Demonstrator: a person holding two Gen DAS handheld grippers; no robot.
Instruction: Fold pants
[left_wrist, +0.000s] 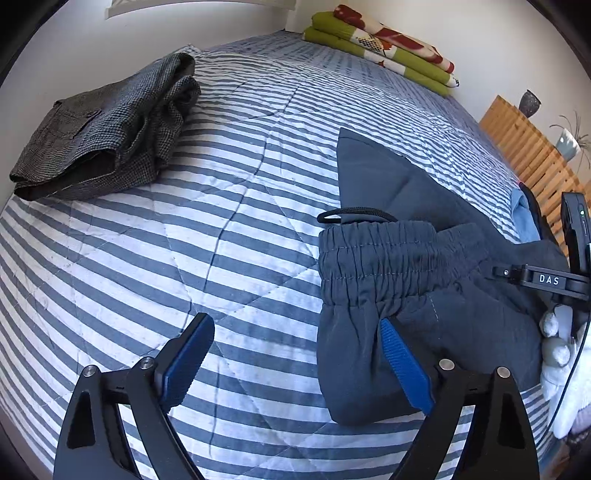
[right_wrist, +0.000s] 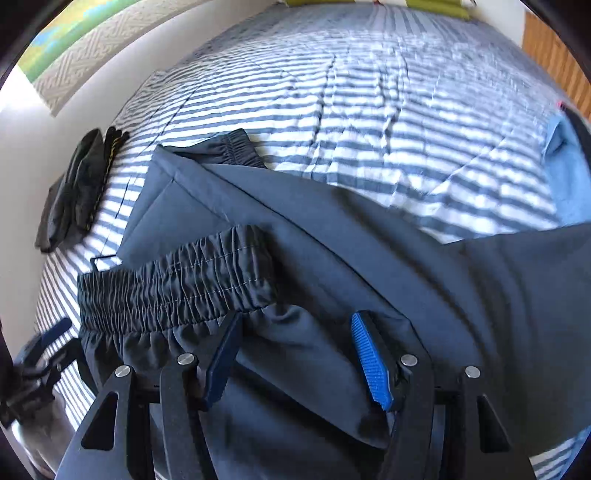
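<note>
The dark blue pants (left_wrist: 424, 295) lie folded on the striped bedspread (left_wrist: 221, 240), elastic waistband (left_wrist: 376, 258) on top with a black drawstring loop beside it. My left gripper (left_wrist: 295, 358) is open just left of the pants; its right fingertip (left_wrist: 391, 339) overlaps the fabric edge below the waistband, its left one is over bare bedspread. My right gripper (right_wrist: 295, 354) is open low over the pants (right_wrist: 351, 258), both fingers spread above the cloth just below the waistband (right_wrist: 177, 284). The right gripper's body (left_wrist: 546, 280) shows at the pants' right side.
A folded grey checked garment (left_wrist: 107, 129) lies at the far left near the wall, also dark garment (right_wrist: 74, 192). Folded green and red blankets (left_wrist: 380, 40) sit at the bed's far end. A light blue cloth (left_wrist: 521, 218) and wooden slats (left_wrist: 524, 147) are right.
</note>
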